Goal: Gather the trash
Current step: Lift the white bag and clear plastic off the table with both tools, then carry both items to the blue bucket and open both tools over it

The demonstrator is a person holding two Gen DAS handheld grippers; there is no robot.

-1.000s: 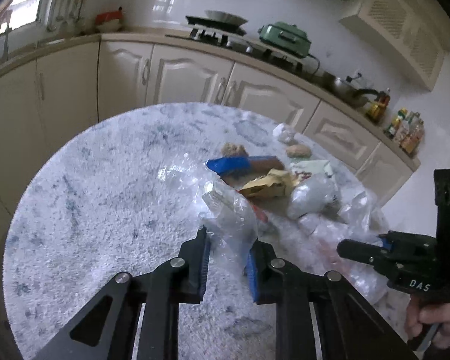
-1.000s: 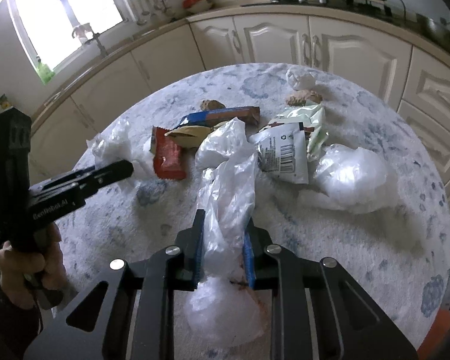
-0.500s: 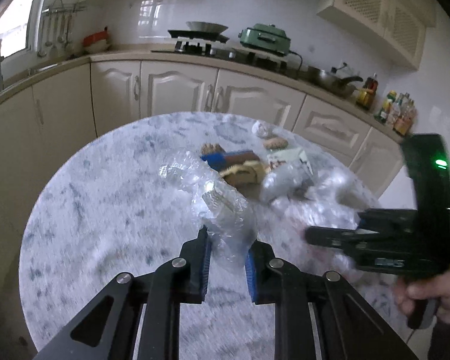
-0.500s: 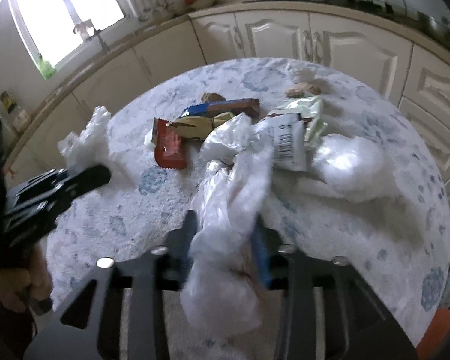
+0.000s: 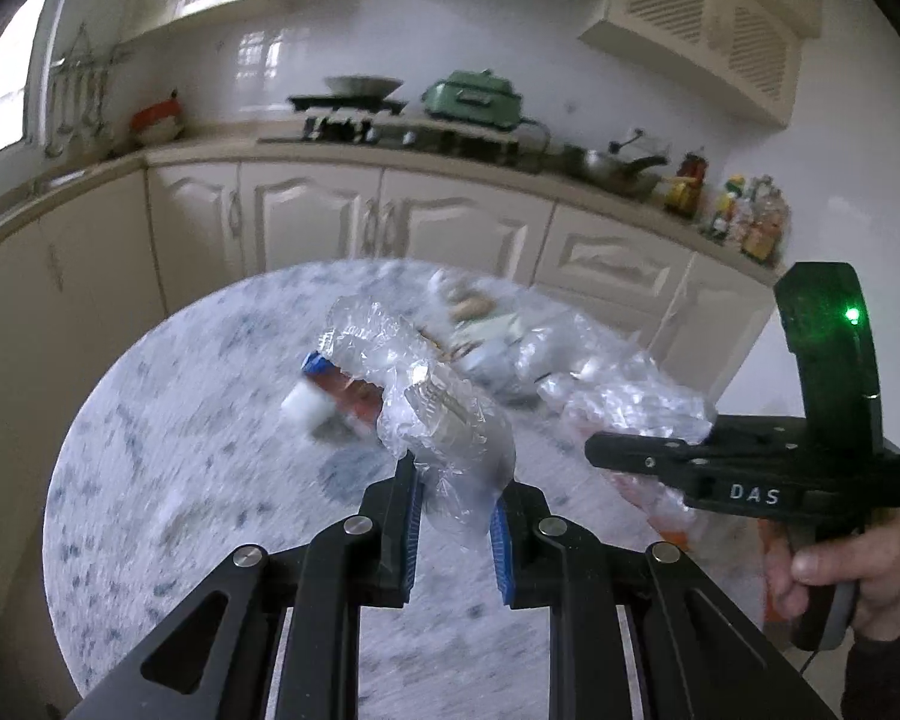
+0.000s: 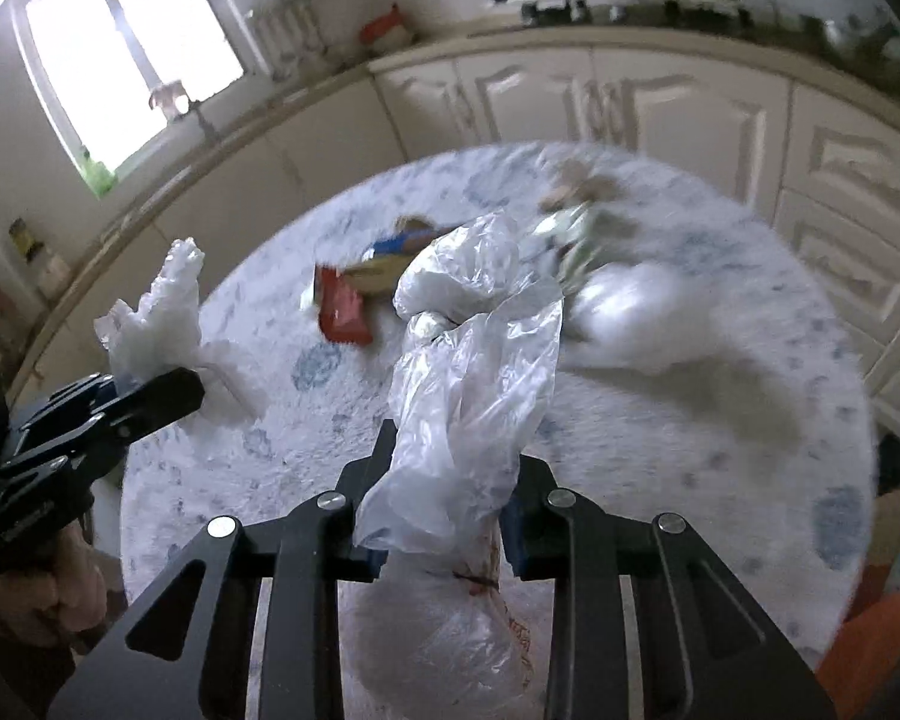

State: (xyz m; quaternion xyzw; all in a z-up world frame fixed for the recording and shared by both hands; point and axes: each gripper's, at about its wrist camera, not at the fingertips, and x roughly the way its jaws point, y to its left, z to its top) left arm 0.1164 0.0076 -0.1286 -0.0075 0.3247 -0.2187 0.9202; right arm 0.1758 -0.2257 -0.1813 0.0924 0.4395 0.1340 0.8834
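My left gripper (image 5: 455, 495): blue-padded jaws clamped narrow on a crumpled clear plastic wrapper (image 5: 426, 396), which stands up ahead of the tips, clear of the table.

My right gripper (image 6: 447, 492): jaws have just been closing, and now pinch the neck of a thin translucent white plastic bag (image 6: 474, 372); its loose top billows ahead of the jaws and its filled body hangs behind and below them.

Ahead of both jaws: round white table with blue-grey speckles (image 6: 690, 420), carrying blurred litter. This includes a red wrapper (image 6: 342, 312), a blue-and-brown bar wrapper (image 6: 399, 243) and a white plastic lump (image 6: 624, 306).

Beyond the table: cream kitchen cabinets (image 5: 462, 222).
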